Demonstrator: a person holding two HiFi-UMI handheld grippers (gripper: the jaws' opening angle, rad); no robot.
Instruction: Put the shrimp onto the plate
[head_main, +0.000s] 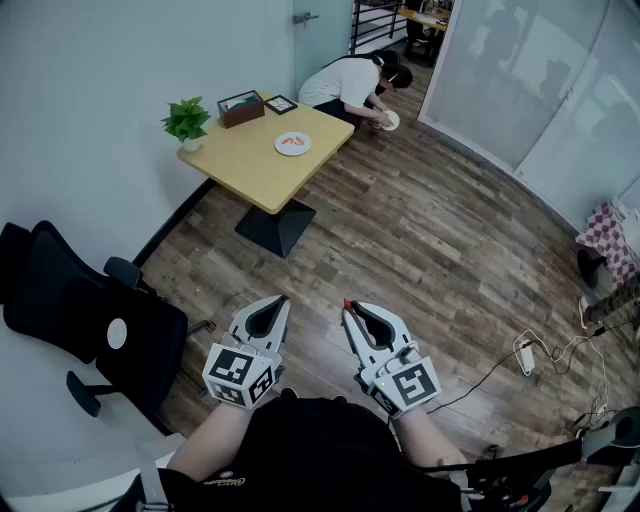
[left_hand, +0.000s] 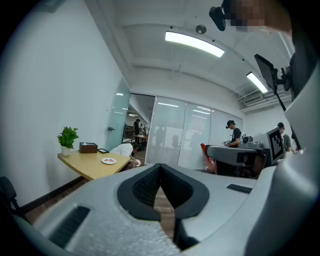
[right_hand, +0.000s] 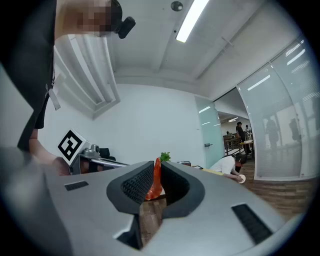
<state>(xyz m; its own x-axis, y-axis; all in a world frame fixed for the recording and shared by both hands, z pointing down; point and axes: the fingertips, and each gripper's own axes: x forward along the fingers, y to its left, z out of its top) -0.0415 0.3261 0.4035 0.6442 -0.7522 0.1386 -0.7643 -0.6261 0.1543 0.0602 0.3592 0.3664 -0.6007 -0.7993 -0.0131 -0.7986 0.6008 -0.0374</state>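
My right gripper (head_main: 348, 311) is shut on an orange shrimp (right_hand: 155, 181), whose tip (head_main: 346, 302) pokes out past the jaws. My left gripper (head_main: 283, 301) is shut with nothing in it; its closed jaws fill the left gripper view (left_hand: 160, 176). Both hang close to my body above the wood floor. Far ahead a white plate (head_main: 292, 144) with orange shrimp on it lies on a yellow wooden table (head_main: 250, 165); the left gripper view shows it small (left_hand: 108, 160).
A potted plant (head_main: 186, 121), a brown tissue box (head_main: 240, 107) and a small frame (head_main: 281, 104) stand on the table's far side. A person (head_main: 352, 84) crouches beyond it holding a second plate (head_main: 390, 120). A black office chair (head_main: 80, 315) stands at my left; cables and a power strip (head_main: 524, 358) lie at right.
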